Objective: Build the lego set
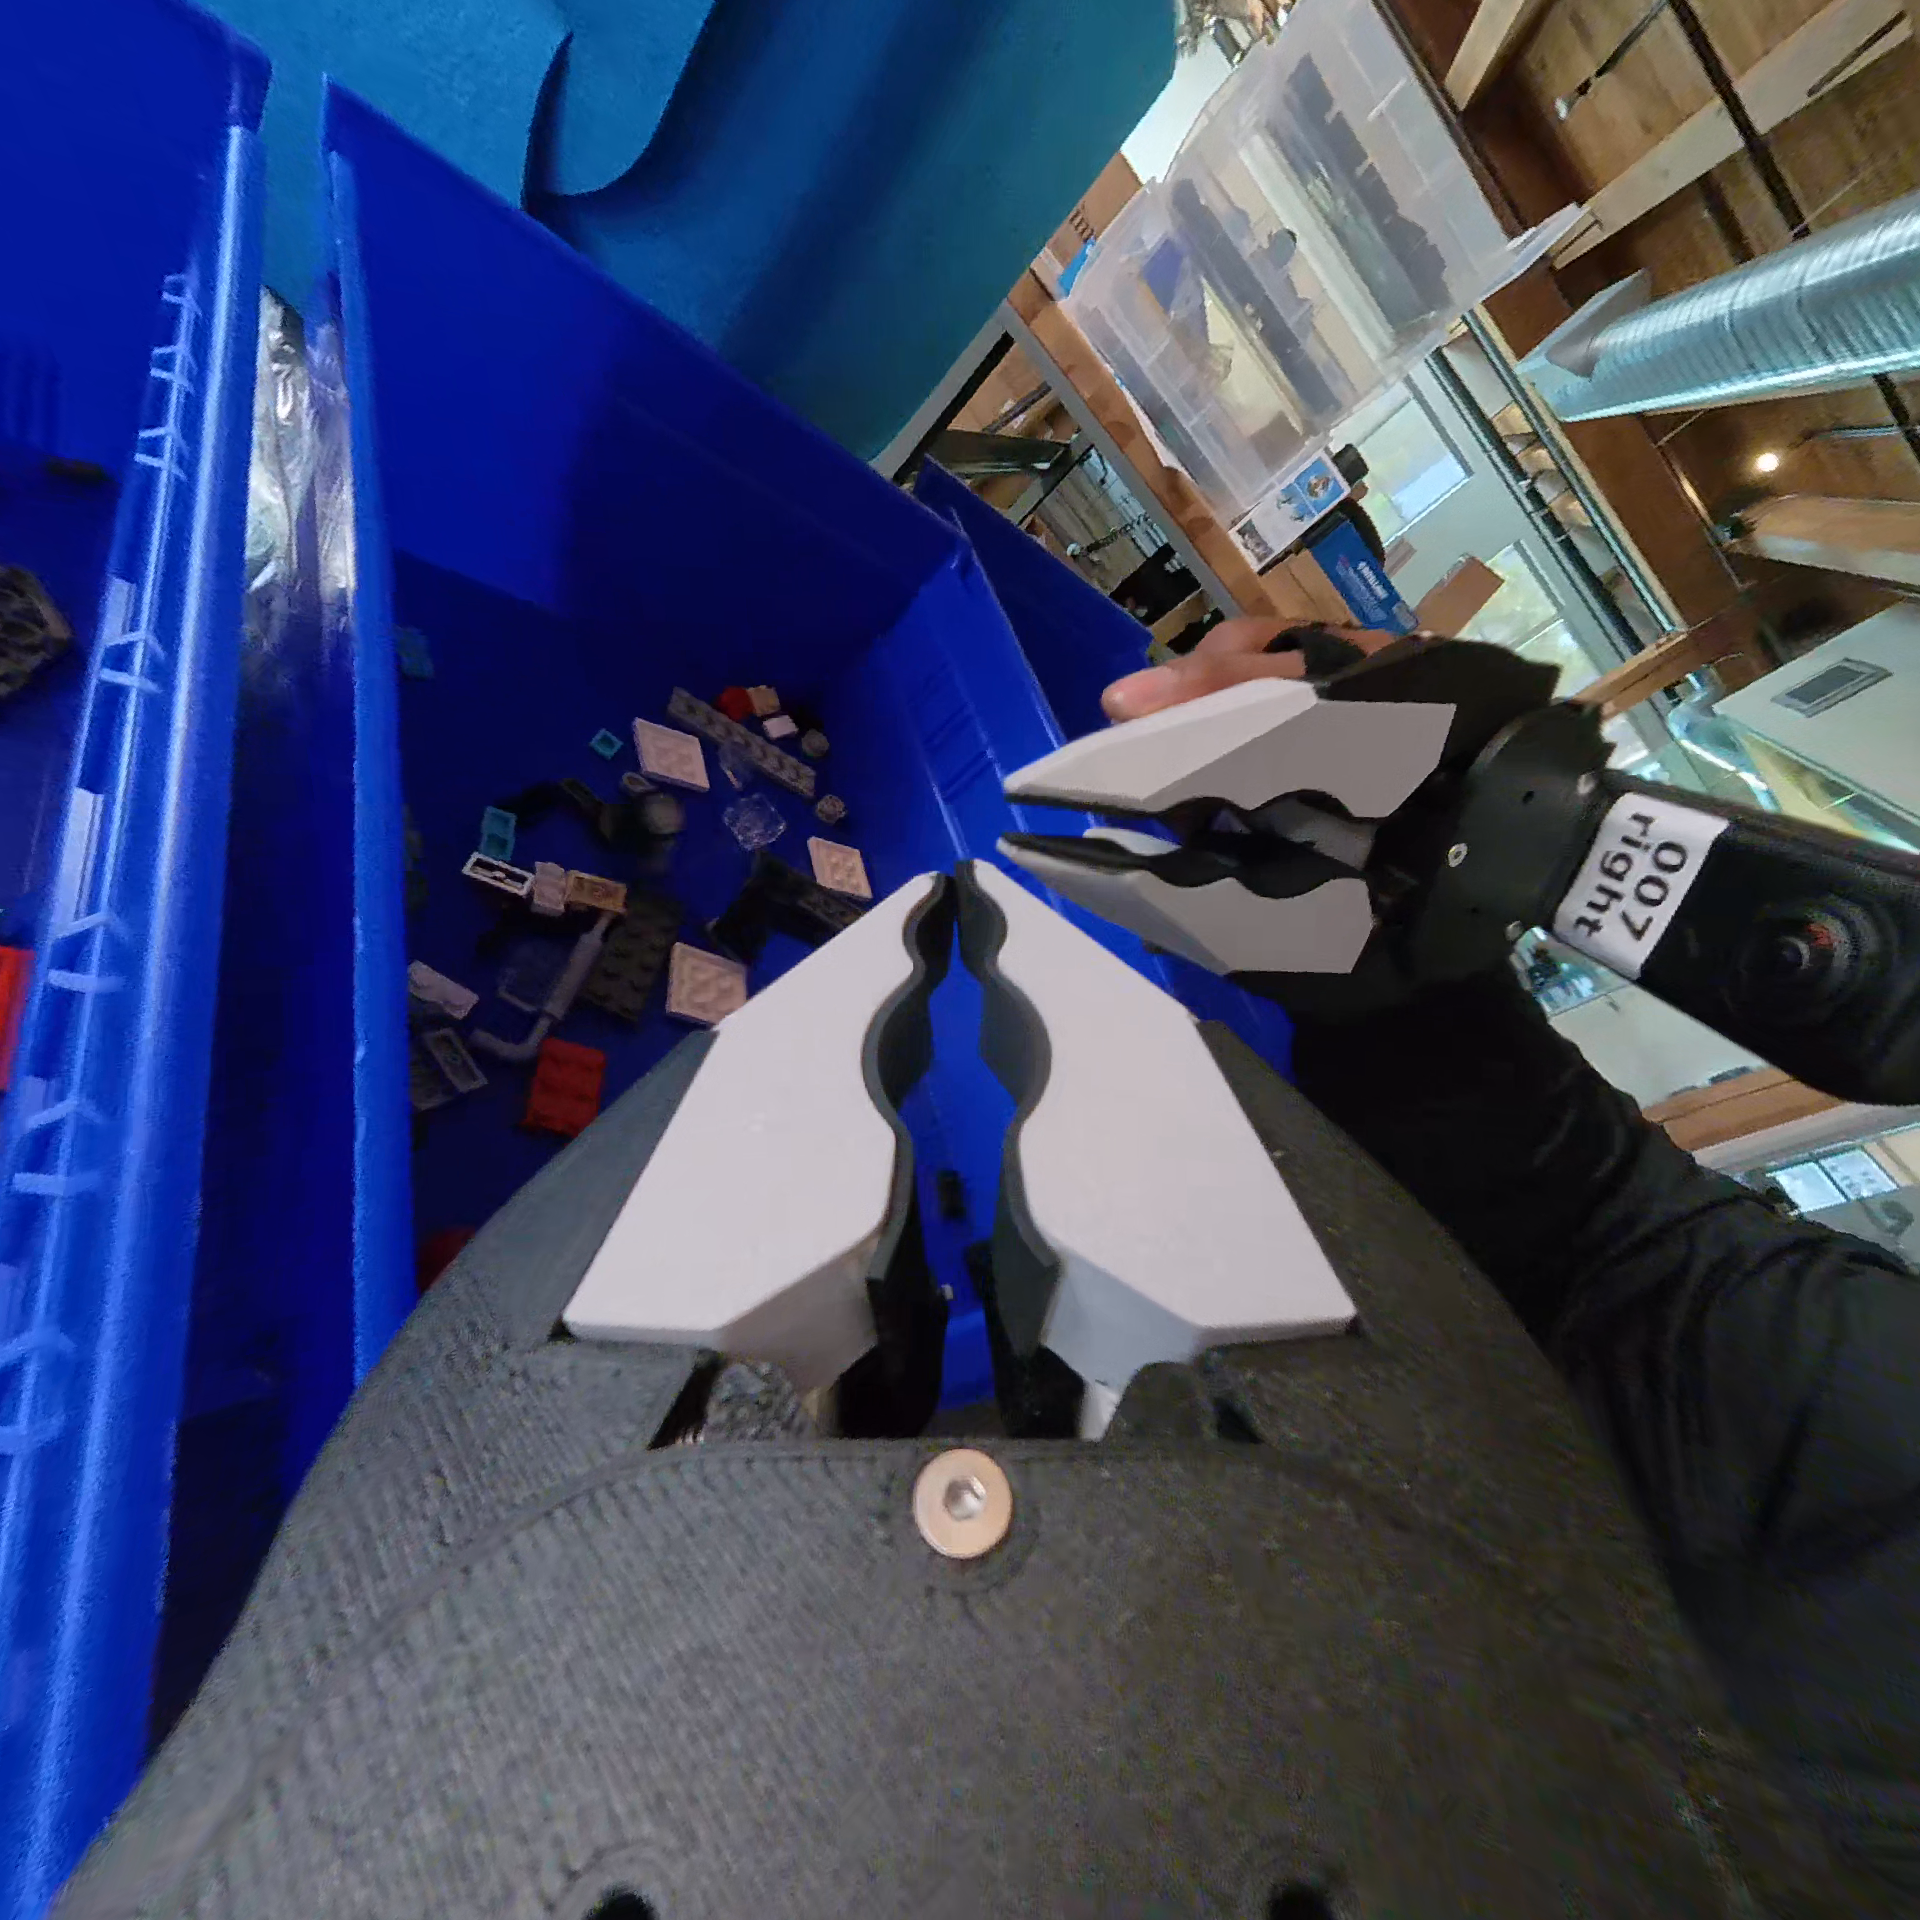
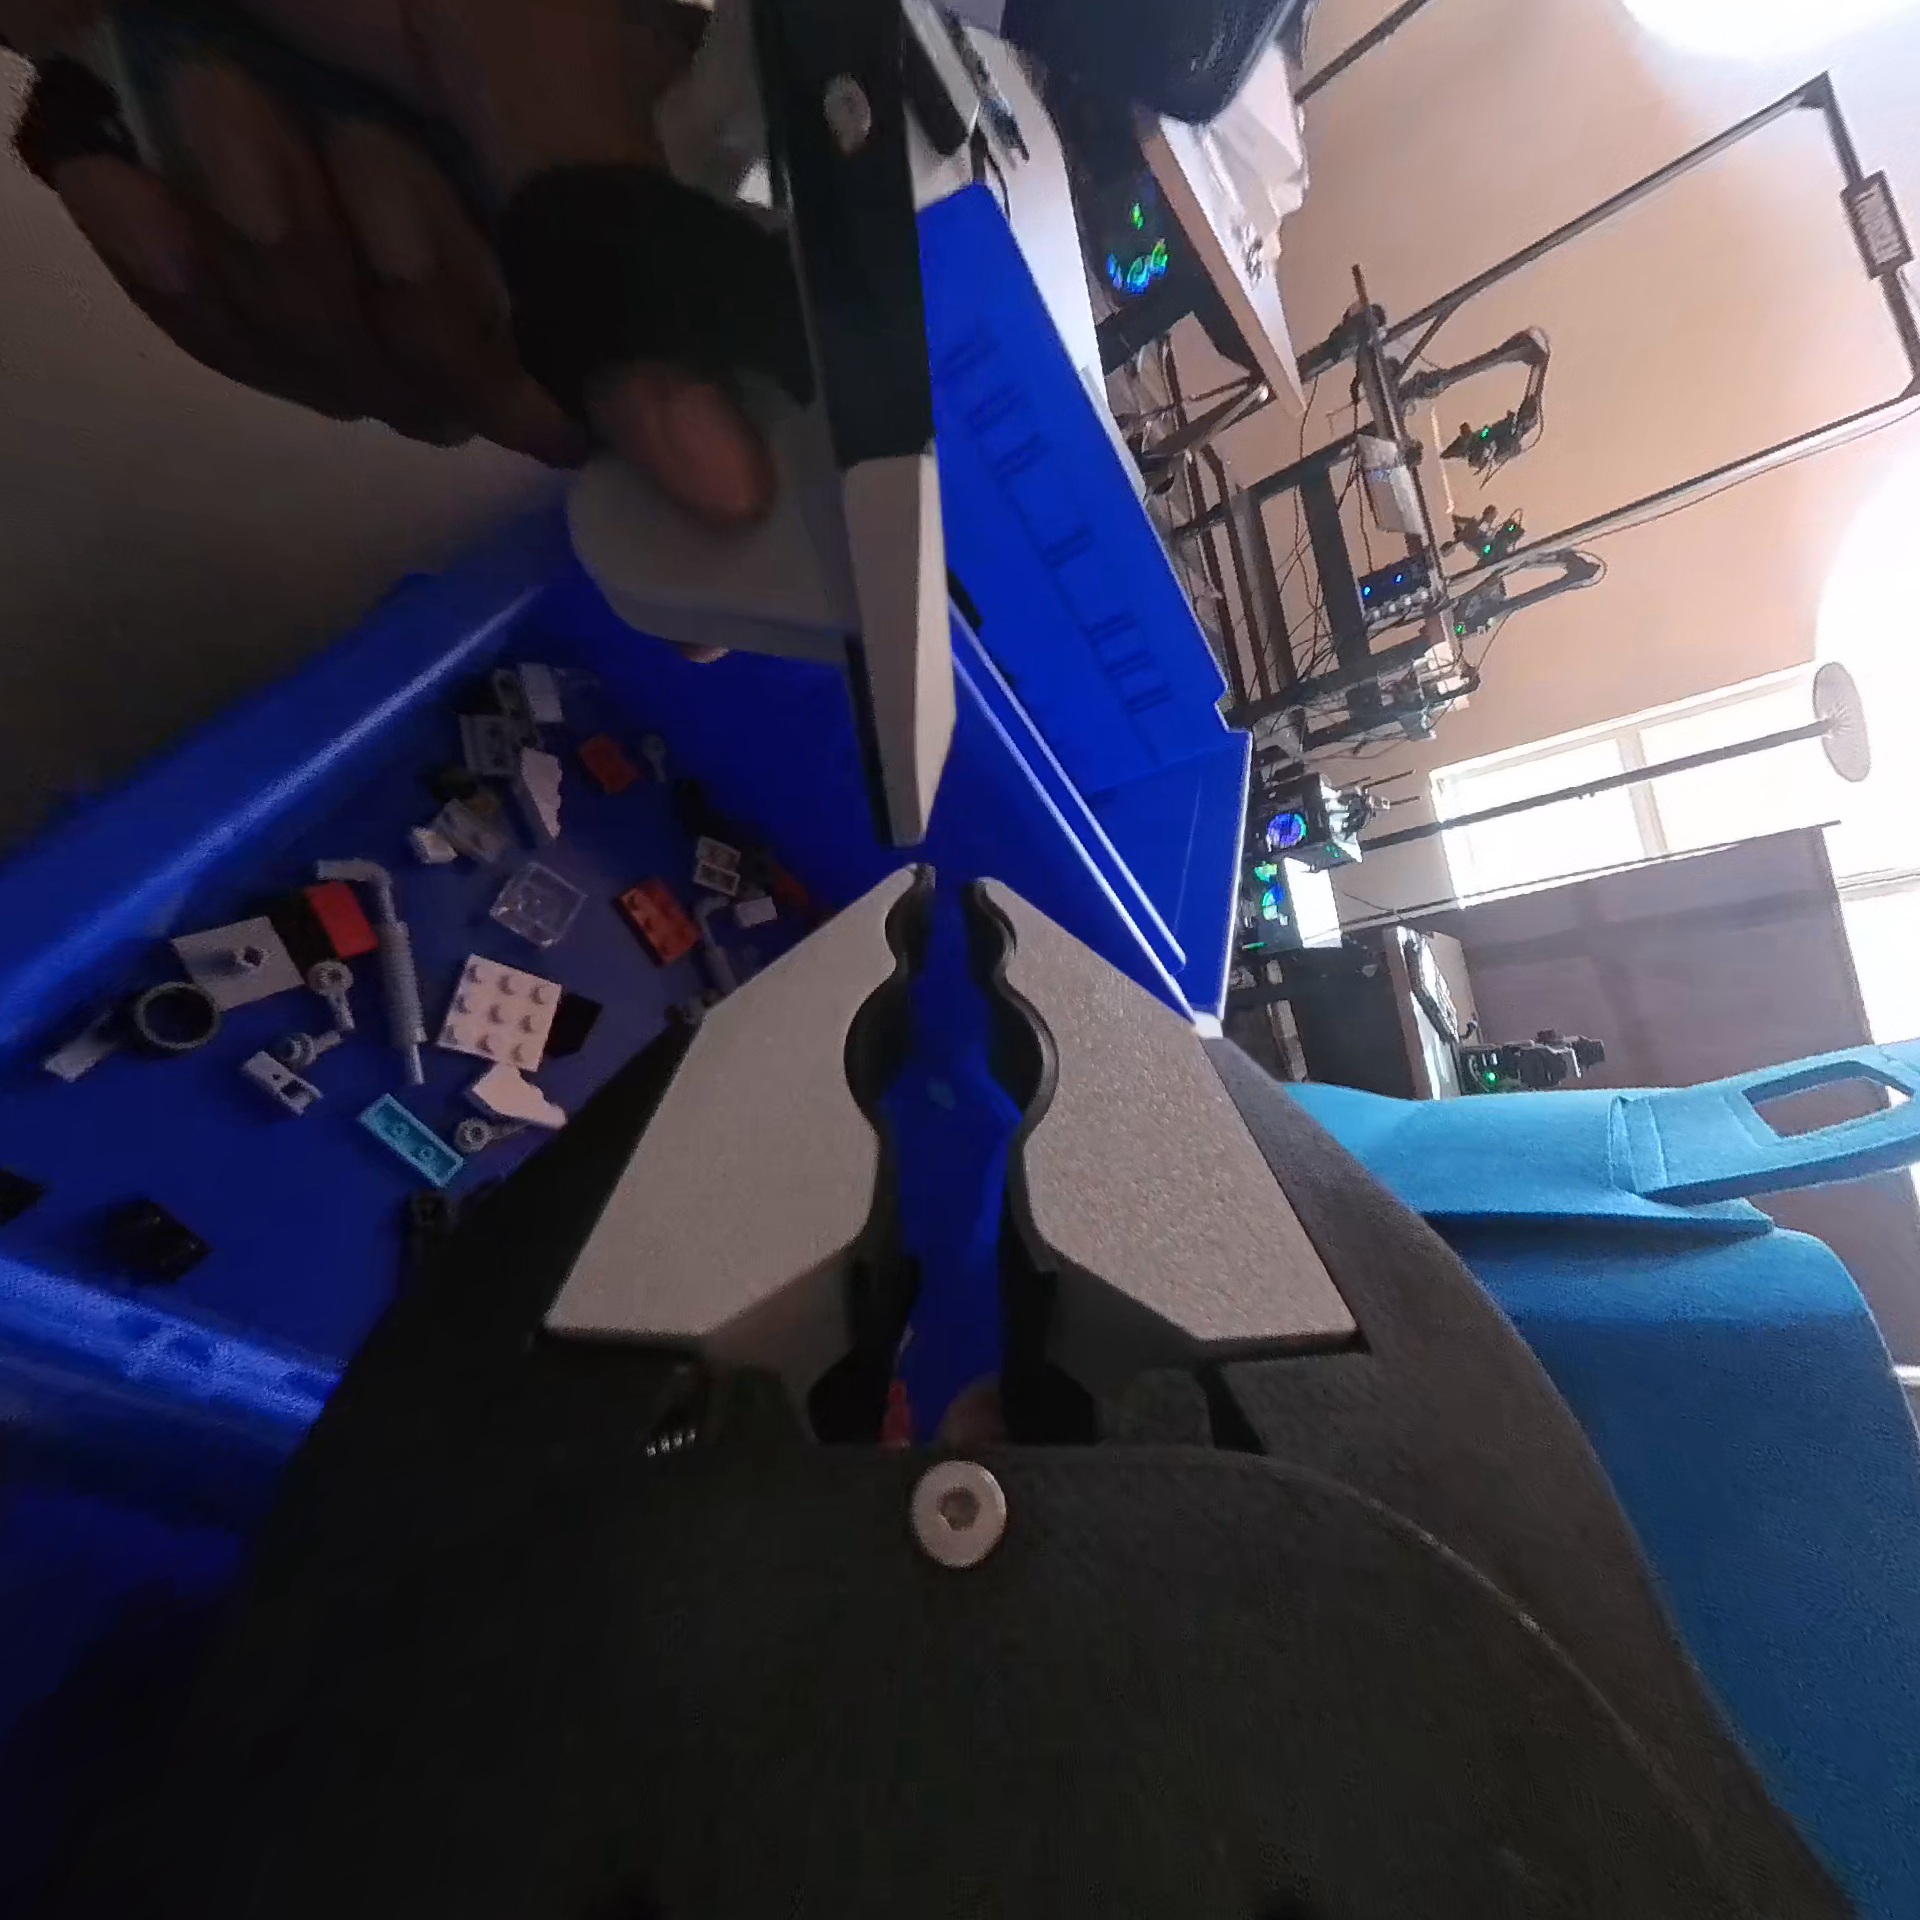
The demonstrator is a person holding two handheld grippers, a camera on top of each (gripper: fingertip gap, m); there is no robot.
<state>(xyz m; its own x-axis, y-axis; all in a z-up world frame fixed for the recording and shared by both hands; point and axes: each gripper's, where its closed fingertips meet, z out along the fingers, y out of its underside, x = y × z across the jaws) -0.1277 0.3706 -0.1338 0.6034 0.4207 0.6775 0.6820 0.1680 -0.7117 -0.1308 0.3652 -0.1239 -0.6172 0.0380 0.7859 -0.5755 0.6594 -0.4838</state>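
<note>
A blue bin (image 1: 623, 468) holds several loose lego pieces (image 1: 644, 883), among them a red plate (image 1: 561, 1086) and a clear tile (image 1: 753, 821). My left gripper (image 1: 954, 878) hangs above the bin's right side, shut tip to tip, and nothing shows between its fingertips. My right gripper (image 1: 1006, 821) is just to its right, pointing at it, jaws a narrow slit apart with nothing in them. In the right wrist view the right gripper (image 2: 948, 883) shows only blue bin wall through its gap. The left gripper's finger (image 2: 904, 675) hangs edge-on just above it, over the pieces (image 2: 468, 935).
A second blue bin (image 1: 125, 727) stands to the left and holds a few pieces. Teal cloth (image 1: 727, 156) lies behind the bins and also shows in the right wrist view (image 2: 1610, 1351). A gloved hand (image 1: 1455, 675) holds the right gripper. Shelves with clear boxes (image 1: 1299, 260) stand far off. The grippers are tip to tip, or close to it.
</note>
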